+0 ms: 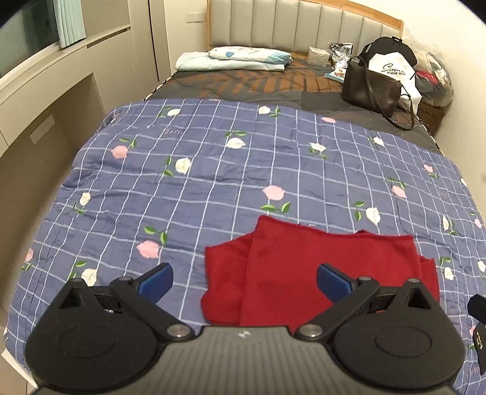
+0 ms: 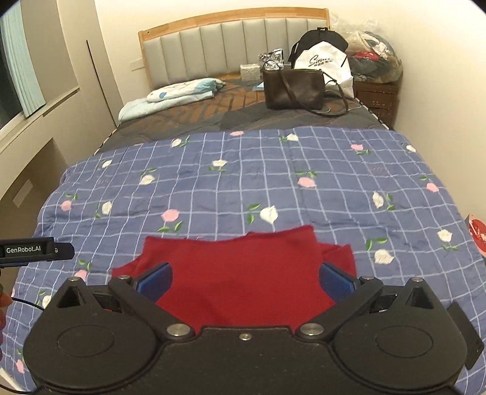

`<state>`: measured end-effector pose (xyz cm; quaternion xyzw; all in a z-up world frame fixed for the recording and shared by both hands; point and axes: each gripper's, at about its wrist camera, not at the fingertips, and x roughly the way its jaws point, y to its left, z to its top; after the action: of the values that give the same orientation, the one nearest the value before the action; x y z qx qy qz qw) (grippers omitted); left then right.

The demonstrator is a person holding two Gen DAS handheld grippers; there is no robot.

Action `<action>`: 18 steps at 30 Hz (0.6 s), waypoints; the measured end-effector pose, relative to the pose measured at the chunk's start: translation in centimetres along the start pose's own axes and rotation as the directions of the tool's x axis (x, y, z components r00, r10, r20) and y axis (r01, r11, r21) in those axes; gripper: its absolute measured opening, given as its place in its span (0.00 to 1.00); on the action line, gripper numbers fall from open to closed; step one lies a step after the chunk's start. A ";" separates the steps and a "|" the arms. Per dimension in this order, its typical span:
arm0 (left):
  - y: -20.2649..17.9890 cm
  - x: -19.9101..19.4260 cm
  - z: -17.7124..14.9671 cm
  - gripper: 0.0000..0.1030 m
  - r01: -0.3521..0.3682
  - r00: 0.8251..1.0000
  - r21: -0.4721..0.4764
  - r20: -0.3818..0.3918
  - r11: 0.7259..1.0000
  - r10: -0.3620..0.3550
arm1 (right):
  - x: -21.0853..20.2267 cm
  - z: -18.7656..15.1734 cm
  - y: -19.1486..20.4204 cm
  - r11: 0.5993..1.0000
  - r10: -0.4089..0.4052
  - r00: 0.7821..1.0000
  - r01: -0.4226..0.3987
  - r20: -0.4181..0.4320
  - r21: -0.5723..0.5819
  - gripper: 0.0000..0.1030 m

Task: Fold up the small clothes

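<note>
Both claws, left gripper (image 1: 244, 284) and right gripper (image 2: 245, 282), gape empty over the red garment (image 1: 303, 273) lying on a floral checked quilt (image 1: 212, 170); beyond, padded headboard (image 1: 303, 27), brown handbag (image 2: 293, 88). "GenRobot.AI" marks the left gripper.

A bed (image 2: 212, 115) with a padded headboard (image 2: 231, 48) is set against cream walls (image 2: 440, 45), a curtained window (image 1: 36, 33) beside it.

Home bedroom, padded headboard (image 2: 231, 42), floral quilt (image 2: 243, 182)
</note>
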<state>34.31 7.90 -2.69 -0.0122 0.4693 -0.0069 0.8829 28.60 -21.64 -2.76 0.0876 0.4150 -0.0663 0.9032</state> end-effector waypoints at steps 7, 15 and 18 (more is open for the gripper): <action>2.2 0.6 -1.5 1.00 0.010 0.999 -0.028 -0.050 1.000 -0.011 | -0.5 -1.5 2.6 1.000 -0.007 0.999 0.006 -0.036 -0.024 0.99; 2.8 1.6 -2.2 1.00 0.014 0.996 -0.028 -0.089 1.000 -0.016 | -0.1 -2.1 3.5 0.999 -0.031 0.996 0.028 -0.082 -0.042 0.99; 2.7 2.3 -2.4 1.00 0.010 0.995 -0.026 -0.104 1.000 -0.013 | 0.4 -2.3 3.5 0.999 -0.030 0.995 0.026 -0.098 -0.037 0.99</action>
<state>33.64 10.48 -5.99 -0.0255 0.5146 -0.0067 0.8570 27.85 -17.80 -4.21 0.0689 0.4616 -0.0673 0.8818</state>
